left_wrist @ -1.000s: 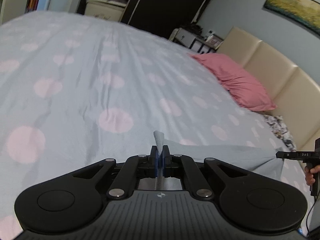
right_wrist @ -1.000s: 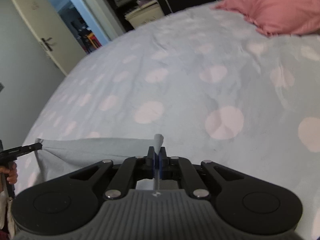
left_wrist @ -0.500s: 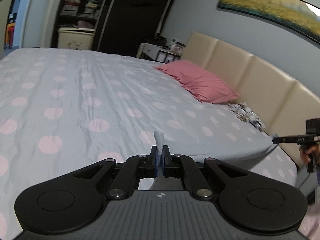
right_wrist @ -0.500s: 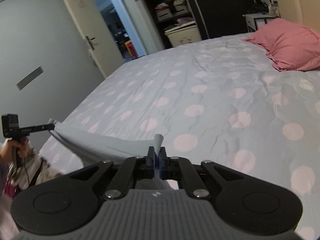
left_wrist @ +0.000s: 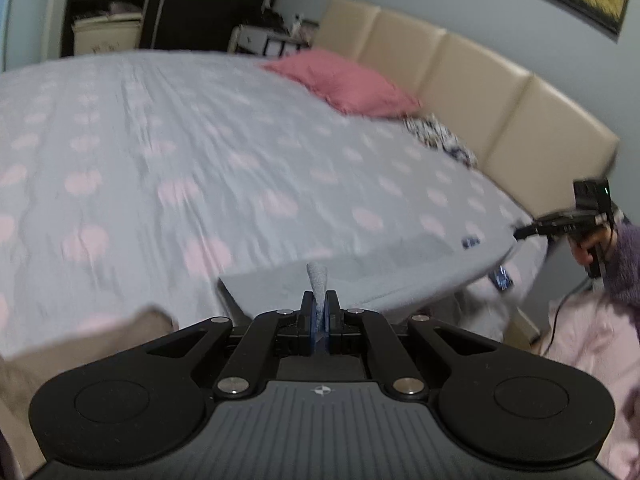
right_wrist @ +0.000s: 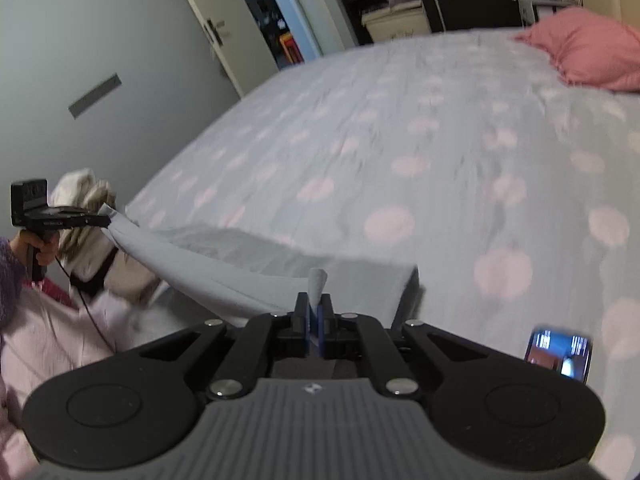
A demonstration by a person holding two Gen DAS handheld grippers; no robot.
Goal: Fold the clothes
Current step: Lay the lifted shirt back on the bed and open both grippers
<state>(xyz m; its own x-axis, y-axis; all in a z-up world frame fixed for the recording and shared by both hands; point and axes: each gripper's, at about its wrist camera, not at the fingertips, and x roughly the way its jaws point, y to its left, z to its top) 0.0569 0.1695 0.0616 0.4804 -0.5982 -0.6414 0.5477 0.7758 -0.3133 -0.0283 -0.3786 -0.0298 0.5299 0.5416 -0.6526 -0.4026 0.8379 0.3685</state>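
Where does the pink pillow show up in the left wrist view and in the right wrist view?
Left wrist view: the ruffled pink pillow lies upper centre-right, against the beige padded headboard.
Right wrist view: the pillow sits at the far upper right edge.
Shared landmark: the grey bedspread with pink dots, under the pillow in both.

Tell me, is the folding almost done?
Not yet. Picked up already: each hand-held gripper, left and right, pinches a corner of the grey garment. Right now it is stretched in the air over the bed. No fold shows, so all the folding remains.
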